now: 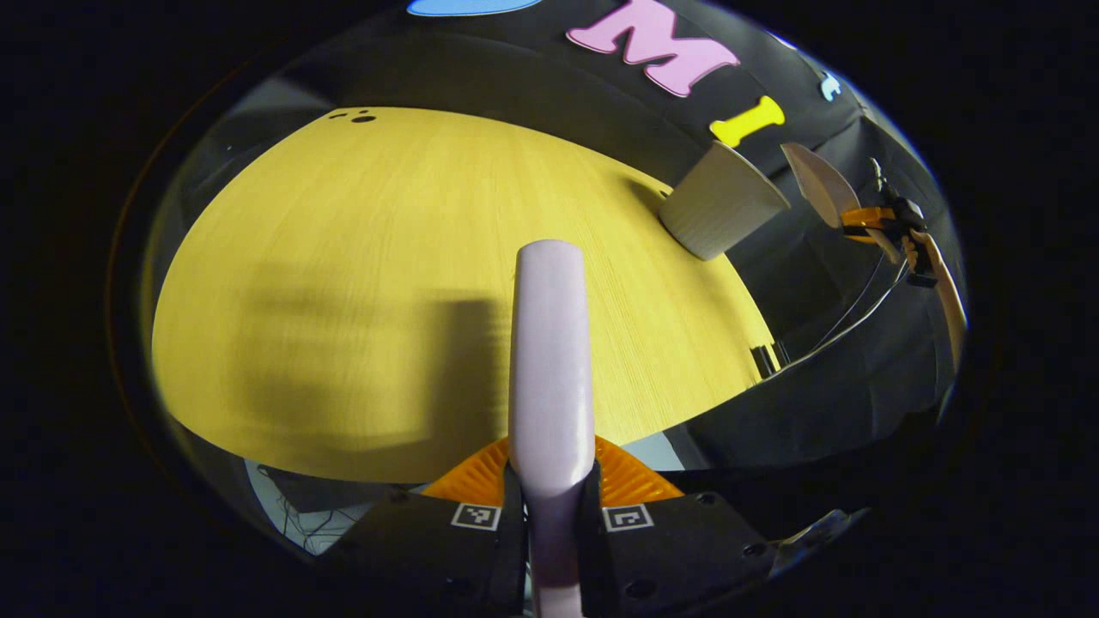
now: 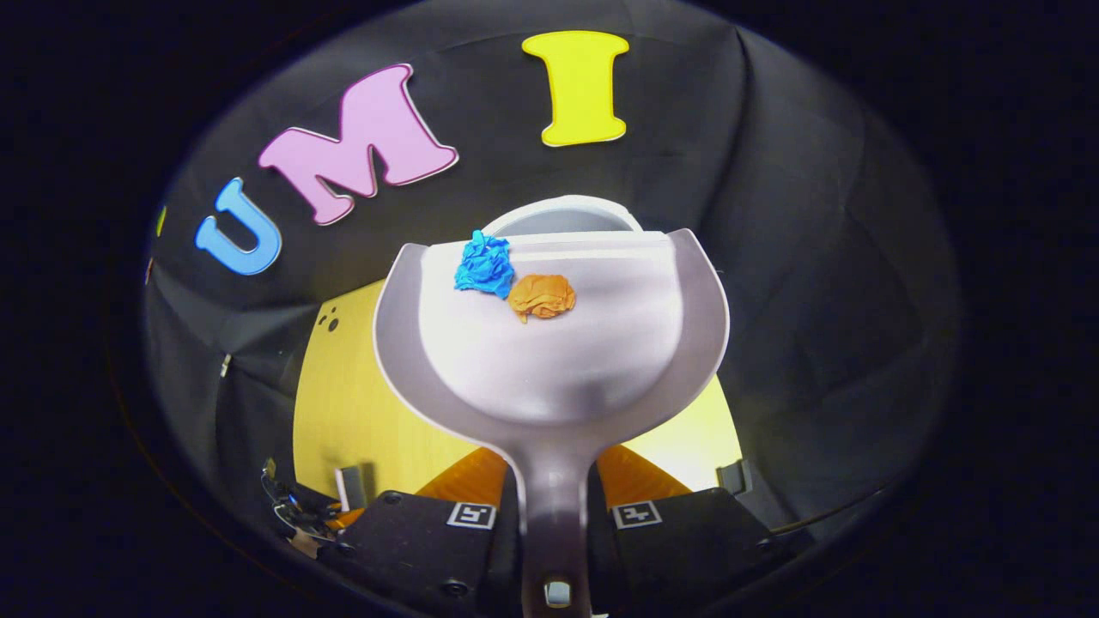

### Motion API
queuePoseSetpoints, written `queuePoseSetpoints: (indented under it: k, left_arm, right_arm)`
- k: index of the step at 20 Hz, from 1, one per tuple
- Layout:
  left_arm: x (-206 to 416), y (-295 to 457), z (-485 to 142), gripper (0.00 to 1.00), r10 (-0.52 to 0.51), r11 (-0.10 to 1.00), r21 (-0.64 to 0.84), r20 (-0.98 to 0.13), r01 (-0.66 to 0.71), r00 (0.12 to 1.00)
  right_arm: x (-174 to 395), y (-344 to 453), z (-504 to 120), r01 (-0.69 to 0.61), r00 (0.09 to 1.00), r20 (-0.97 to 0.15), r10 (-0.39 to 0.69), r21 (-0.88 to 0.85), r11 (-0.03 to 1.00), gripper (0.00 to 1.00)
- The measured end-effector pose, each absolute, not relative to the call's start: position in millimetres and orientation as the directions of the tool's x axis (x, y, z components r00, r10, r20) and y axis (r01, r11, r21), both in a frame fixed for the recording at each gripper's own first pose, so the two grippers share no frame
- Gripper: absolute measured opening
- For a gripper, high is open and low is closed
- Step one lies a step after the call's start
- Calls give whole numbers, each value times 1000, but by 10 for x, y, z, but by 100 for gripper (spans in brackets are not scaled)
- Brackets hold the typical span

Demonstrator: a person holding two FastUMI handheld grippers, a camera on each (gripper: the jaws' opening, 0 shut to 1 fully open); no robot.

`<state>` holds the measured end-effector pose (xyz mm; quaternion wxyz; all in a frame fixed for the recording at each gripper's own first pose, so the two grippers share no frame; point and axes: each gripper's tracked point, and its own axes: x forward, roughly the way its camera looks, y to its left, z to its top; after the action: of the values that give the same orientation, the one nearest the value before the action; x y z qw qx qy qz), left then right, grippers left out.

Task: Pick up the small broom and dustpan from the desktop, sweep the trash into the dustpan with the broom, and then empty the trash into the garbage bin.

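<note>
- Clamping the pale lilac plastic broom handle (image 1: 551, 360) between both fingers, the left gripper (image 1: 551, 506) holds it out over the yellow wood-grain desktop (image 1: 361, 283).
- Right gripper (image 2: 555, 524) is closed on the stem of the light grey plastic dustpan (image 2: 549, 360).
- A crumpled blue paper ball (image 2: 485, 264) and a crumpled orange one (image 2: 542, 296) lie touching near the pan's front lip.
- The grey tapered garbage bin (image 1: 721, 210) stands at the desktop's far right edge; its rim peeks just past the pan's lip.
</note>
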<state>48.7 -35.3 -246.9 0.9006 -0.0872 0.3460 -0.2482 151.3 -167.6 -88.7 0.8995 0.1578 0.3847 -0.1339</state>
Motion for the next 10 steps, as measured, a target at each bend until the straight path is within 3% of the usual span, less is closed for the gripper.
queuePoseSetpoints:
  k: [1, 3, 4, 5, 10]
  left_arm:
    - [511, -289, -2434, 29, -493, 870, -321, -579, 374, 650]
    - [596, -183, -2348, 29, -469, 883, -304, -577, 357, 669]
    - [635, -157, -2295, 29, -459, 888, -297, -576, 350, 676]
    - [663, -127, -2251, 29, -449, 893, -287, -577, 346, 682]
    - [814, -117, -2073, 29, -435, 899, -239, -582, 366, 687]
  right_arm:
    - [1609, -1762, -915, 364, 661, -738, -139, 154, 918, 38]
    - [1808, -1874, -972, 369, 652, -741, -162, 123, 921, 30]
    - [1900, -1920, -997, 382, 648, -742, -172, 122, 916, 30]
    - [1959, -1987, -1005, 403, 650, -735, -193, 119, 908, 38]
    - [2132, -2330, -1144, 450, 619, -729, -293, 23, 892, 34]
